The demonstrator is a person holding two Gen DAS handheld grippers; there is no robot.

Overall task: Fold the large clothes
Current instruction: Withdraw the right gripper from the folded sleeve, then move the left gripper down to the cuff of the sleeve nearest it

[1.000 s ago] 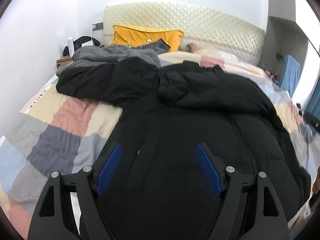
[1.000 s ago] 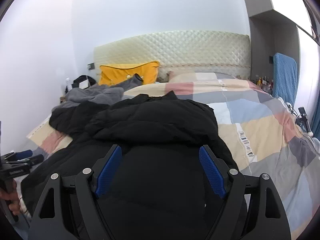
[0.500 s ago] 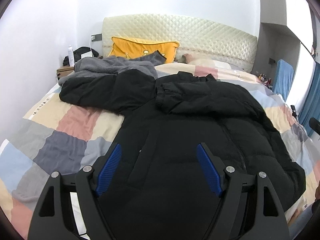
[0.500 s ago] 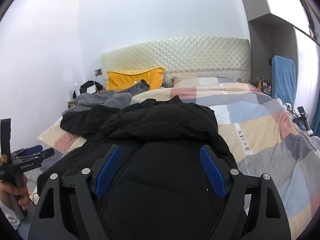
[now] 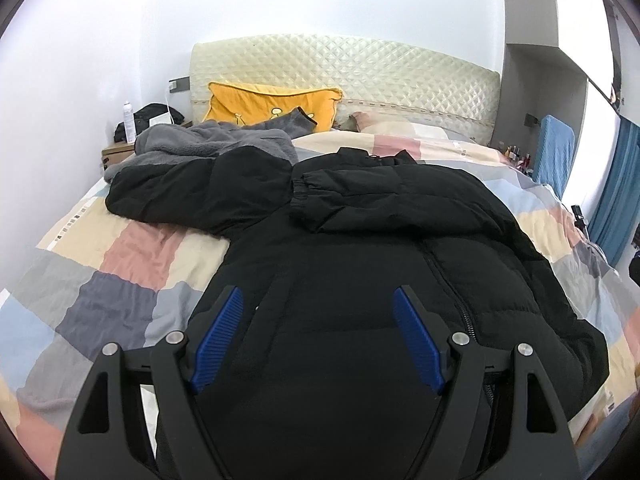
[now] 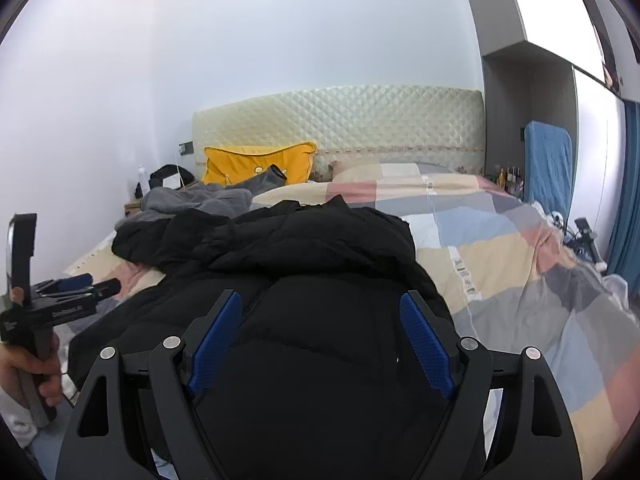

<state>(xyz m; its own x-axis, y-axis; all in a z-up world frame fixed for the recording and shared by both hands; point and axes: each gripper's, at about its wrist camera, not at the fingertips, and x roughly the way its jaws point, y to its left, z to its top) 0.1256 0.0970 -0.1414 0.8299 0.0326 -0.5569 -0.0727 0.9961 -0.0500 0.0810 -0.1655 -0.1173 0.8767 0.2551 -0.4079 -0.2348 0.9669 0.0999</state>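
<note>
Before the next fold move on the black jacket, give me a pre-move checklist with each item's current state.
1. Left claw open, holding nothing: ok.
2. Right claw open, holding nothing: ok.
3. Jacket lies front up on the bed, zipper showing: ok.
4. Both sleeves folded in: not ok; one sleeve sprawls out toward the grey fleece.
5. Sleeve clear of the fleece: not ok, it overlaps it.
6. Jacket hem flat: cannot tell, hidden behind the claws.
</note>
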